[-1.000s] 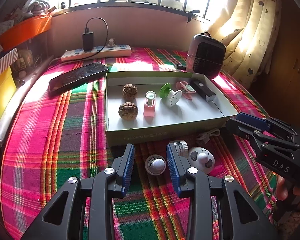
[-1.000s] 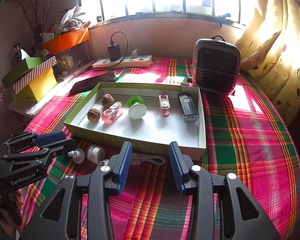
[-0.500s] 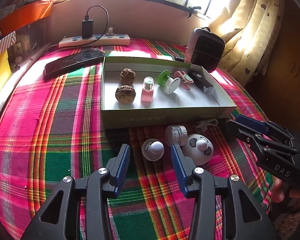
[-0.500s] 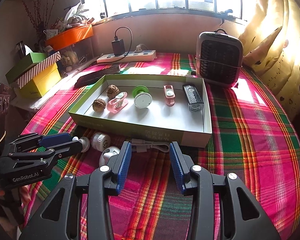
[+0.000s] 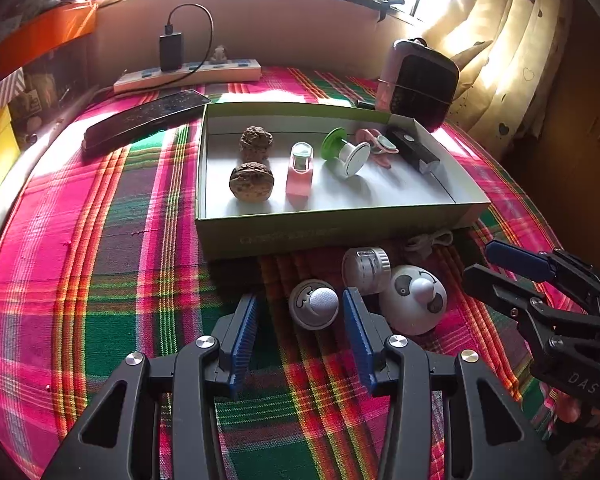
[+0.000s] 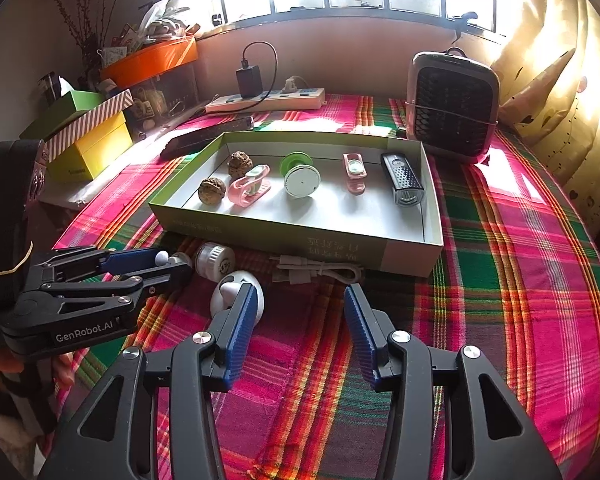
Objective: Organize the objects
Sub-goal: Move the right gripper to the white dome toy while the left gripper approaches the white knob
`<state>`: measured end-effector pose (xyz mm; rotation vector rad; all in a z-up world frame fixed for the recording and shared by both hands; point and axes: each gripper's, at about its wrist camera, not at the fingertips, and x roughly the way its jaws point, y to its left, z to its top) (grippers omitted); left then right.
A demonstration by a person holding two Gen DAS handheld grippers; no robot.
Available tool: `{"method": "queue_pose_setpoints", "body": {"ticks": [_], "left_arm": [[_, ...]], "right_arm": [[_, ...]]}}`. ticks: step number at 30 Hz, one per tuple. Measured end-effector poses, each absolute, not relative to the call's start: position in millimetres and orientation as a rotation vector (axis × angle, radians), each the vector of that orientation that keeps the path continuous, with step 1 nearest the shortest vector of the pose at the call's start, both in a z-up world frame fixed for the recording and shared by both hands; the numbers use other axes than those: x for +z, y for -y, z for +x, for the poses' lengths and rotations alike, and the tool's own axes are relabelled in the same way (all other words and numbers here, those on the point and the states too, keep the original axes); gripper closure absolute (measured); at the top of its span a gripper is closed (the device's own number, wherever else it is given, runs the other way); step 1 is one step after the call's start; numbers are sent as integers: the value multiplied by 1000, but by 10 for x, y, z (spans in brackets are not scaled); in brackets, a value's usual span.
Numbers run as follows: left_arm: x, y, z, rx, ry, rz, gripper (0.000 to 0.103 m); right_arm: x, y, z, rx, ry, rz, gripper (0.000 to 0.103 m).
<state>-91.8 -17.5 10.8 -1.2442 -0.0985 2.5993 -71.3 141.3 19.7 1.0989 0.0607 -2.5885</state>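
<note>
A shallow green-walled box [image 5: 332, 230] [image 6: 300, 240] lies on the plaid cloth and holds two walnuts [image 5: 252, 182], a pink clip [image 5: 300, 168], a green-and-white spool [image 5: 346, 152], a second pink item and a black gadget [image 5: 414, 152]. In front of the box lie a small round white knob toy [image 5: 314, 308], a white ribbed cylinder [image 5: 366, 268], a panda-face dome [image 5: 414, 298] and a white cable [image 6: 320, 272]. My left gripper [image 5: 298, 332] is open, its tips on either side of the knob toy. My right gripper [image 6: 300, 328] is open and empty, just right of the dome [image 6: 236, 292].
A small heater [image 6: 452, 104] stands behind the box at the right. A power strip with a charger [image 6: 266, 100] lies by the wall, a dark phone [image 5: 144, 118] left of the box. Stacked yellow and green boxes [image 6: 88, 136] stand at the far left.
My left gripper has closed in on the knob toy, which now sits between its tips. My right gripper has drifted slightly forward toward the dome and cable.
</note>
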Motion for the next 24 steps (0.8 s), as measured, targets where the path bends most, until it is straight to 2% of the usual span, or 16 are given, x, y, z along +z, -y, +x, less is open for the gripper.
{"method": "queue_pose_setpoints", "body": {"ticks": [11,16,18,24], "left_arm": [[101,199,-964,2605,96,-1226,62],[102,216,-962,2613,92,-1225,69],[102,237,-962,2620,97,-1227,75],[101,290,-955,2627,114,-1228,79]], "right_arm": [[138,-1298,-723,-2546,-77,1127,56],[133,-1242,-729,-2533,-86,1129,56],[126,-1219,-737,-2527,-85,1135,56],[85,-1144,-761,-2500,-84,1155,56]]}}
